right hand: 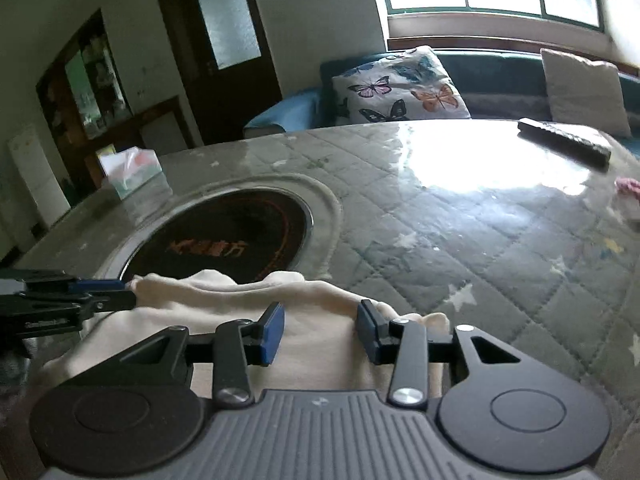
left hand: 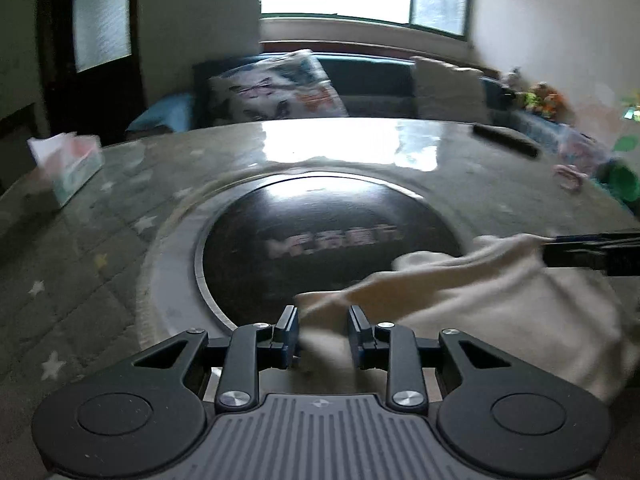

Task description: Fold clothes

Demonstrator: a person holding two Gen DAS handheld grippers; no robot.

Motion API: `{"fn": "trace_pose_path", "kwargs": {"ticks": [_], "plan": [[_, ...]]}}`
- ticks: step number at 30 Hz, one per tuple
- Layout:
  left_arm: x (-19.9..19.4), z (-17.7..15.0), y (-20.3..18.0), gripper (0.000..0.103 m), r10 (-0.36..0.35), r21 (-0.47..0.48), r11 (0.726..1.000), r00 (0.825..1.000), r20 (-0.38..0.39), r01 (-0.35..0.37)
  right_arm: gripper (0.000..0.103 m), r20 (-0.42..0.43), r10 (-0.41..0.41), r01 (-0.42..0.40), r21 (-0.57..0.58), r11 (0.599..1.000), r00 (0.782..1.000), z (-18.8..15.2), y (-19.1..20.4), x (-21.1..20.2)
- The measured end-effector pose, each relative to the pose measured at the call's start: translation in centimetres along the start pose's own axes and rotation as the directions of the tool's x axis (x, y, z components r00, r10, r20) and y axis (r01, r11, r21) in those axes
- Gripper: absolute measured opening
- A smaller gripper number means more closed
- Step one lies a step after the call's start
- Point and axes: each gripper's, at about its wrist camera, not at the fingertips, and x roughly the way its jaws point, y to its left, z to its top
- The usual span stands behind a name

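between your two tools, above the quilted desk, hangs the cream garment. your left tool has cloth between its part-open pads; grip unclear. your right tool likewise, cloth between pads, clench unclear. beyond them lies the dark round hob.

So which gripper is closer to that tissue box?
Left. The left gripper sits on the tissue box side of the cloth; the right gripper is further along.
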Motion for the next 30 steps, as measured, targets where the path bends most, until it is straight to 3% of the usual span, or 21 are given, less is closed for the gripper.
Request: {"fn": "trace_pose_path", "kwargs": {"ticks": [7, 11, 18, 22, 25, 30], "plan": [[0.3, 1.1, -1.8, 0.029, -0.056, 0.039, 0.998, 0.998, 0.03, 0.055, 0.041, 0.014, 0.002, -0.001, -0.041, 0.999, 1.0, 0.7, 1.3, 0.2], [2.0, 1.5, -2.0, 0.031, -0.015, 0.047, 0.999, 1.0, -0.023, 0.016, 0.041, -0.005, -0.027, 0.027, -0.04, 0.999, 1.0, 0.9, 1.4, 1.3], [1.1, 1.7, -0.6, 0.031, 0.008, 0.002, 1.0, 1.0, -0.001, -0.008, 0.041, 0.003, -0.043, 0.043, -0.037, 0.998, 0.999, 0.8, 1.0, 0.6], [-0.5, 1.5, 0.1, 0.048, 0.029, -0.034, 0.999, 0.999, 0.019, -0.028, 0.042, 0.024, -0.03, 0.032, -0.072, 0.997, 0.999, 0.8, 2.1, -0.7], [-1.7, 1.2, 0.6, 0.063, 0.043, -0.053, 0.998, 0.999, 0.033, -0.041, 0.048, 0.022, 0.006, -0.004, -0.123, 0.992, 1.0, 0.3, 3.6, -1.6], [-3.0, 0.9, 1.3, 0.088, 0.087, -0.084, 0.993, 0.995, 0.045, -0.083, 0.049, -0.001, 0.088, -0.086, -0.253, 0.964, 0.996, -1.2, 7.3, -2.9]]}}
